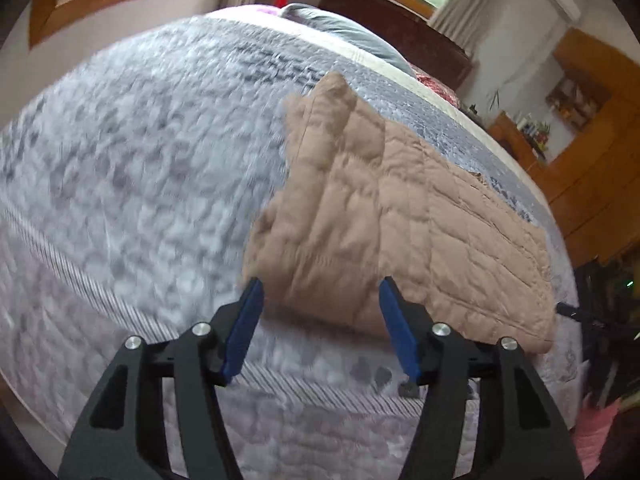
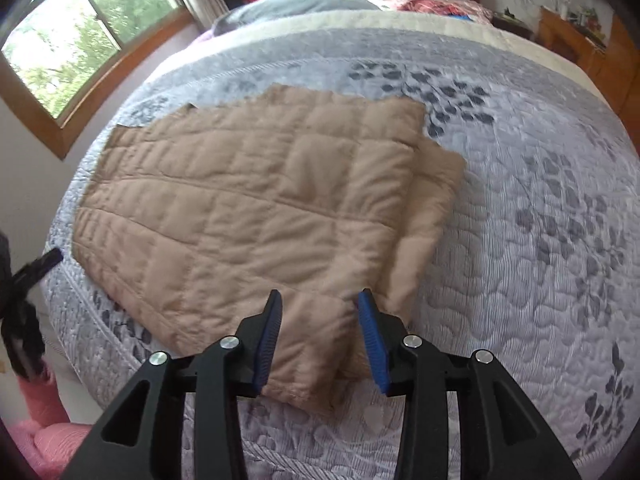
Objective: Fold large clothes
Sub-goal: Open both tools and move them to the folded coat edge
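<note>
One tan quilted garment (image 2: 248, 208) — one bed (image 2: 520, 240), two pillows (image 2: 296, 4), one window (image 2: 80, 36).

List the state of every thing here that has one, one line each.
tan quilted jacket: lying flat on the bed, partly folded, one layer over another at the right edge.
left gripper: open, holding nothing, at the jacket's near edge.
right gripper: open, jaws either side of the jacket's near corner, not clamped.
bedspread: spread over the bed.
window: looks shut.
</note>
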